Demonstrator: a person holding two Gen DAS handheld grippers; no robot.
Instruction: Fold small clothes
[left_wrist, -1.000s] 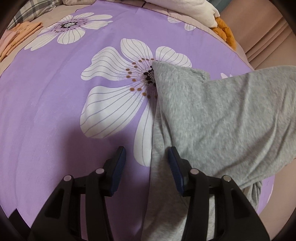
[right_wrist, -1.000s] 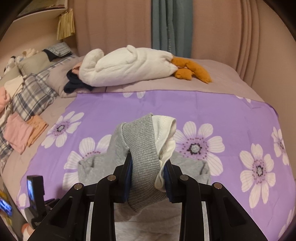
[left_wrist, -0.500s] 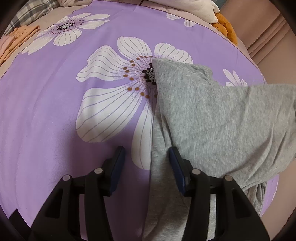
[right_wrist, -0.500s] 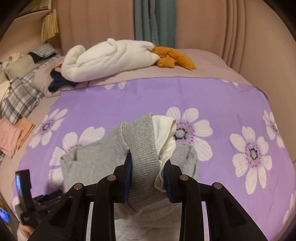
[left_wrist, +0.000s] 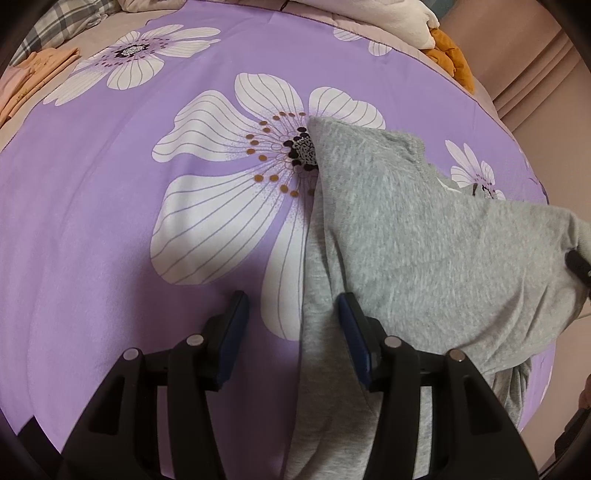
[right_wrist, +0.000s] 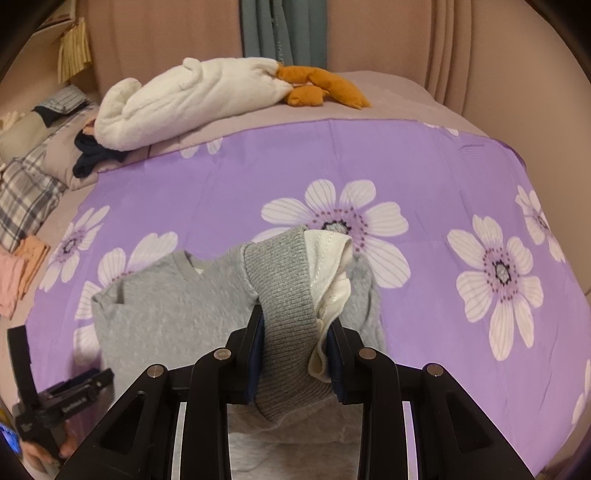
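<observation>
A small grey sweater (left_wrist: 424, 240) lies on the purple flowered sheet (left_wrist: 92, 221), with its right part lifted and draped over the rest. My left gripper (left_wrist: 292, 299) is open low over the sheet. The sweater's left edge runs between its jaws, and the right finger (left_wrist: 351, 317) rests on the grey fabric. My right gripper (right_wrist: 295, 321) is shut on the ribbed grey hem (right_wrist: 284, 295), bunched with its white lining (right_wrist: 328, 258), and holds it above the flat sweater (right_wrist: 166, 306).
A white plush bundle (right_wrist: 192, 103) with an orange piece (right_wrist: 321, 85) lies at the head of the bed. Folded pink and orange clothes (right_wrist: 18, 273) and plaid fabric (right_wrist: 26, 192) sit at the left. The sheet's edge drops off at the right (left_wrist: 535, 387).
My right gripper has come down with the hem, and the lifted grey fold now hangs lower across the sweater. The left gripper has kept its place.
</observation>
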